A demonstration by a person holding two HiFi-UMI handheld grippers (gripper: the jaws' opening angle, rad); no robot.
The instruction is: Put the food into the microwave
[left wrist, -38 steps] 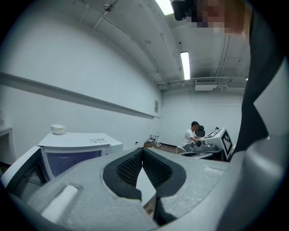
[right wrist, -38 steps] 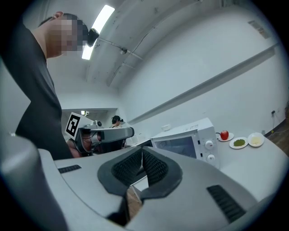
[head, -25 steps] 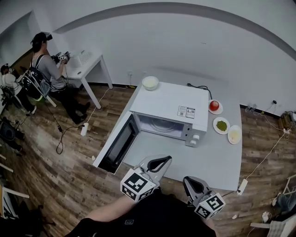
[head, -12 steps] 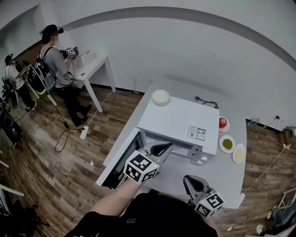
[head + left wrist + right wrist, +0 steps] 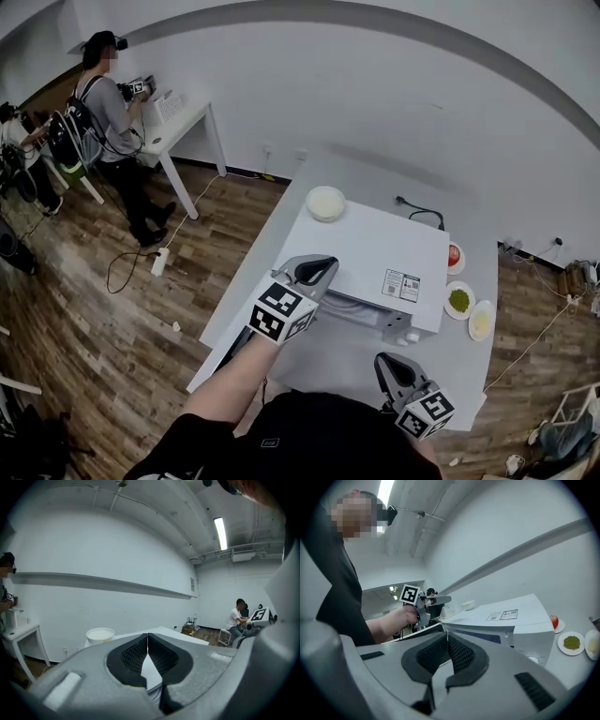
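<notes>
A white microwave (image 5: 375, 246) stands on the grey table (image 5: 441, 366), and in the right gripper view its door edge (image 5: 412, 633) still juts out to the left. A white bowl (image 5: 325, 202) sits on the microwave's top. Right of the oven lie three small plates: red food (image 5: 454, 252), green food (image 5: 459, 300) and pale yellow food (image 5: 481, 322). My left gripper (image 5: 322, 268) is shut and empty, hovering at the microwave's front left corner. My right gripper (image 5: 386, 362) is shut and empty, low over the table in front of the oven.
The bowl (image 5: 100, 634) lies ahead of the left jaws. At the back left, people stand and sit by a white side table (image 5: 178, 127). A power strip (image 5: 157, 262) and cables lie on the wooden floor. A black cord (image 5: 422, 212) runs behind the microwave.
My left gripper has travelled from the table's near edge forward to the microwave's front left corner, covering the door from above. The right gripper shifted slightly; both stayed shut.
</notes>
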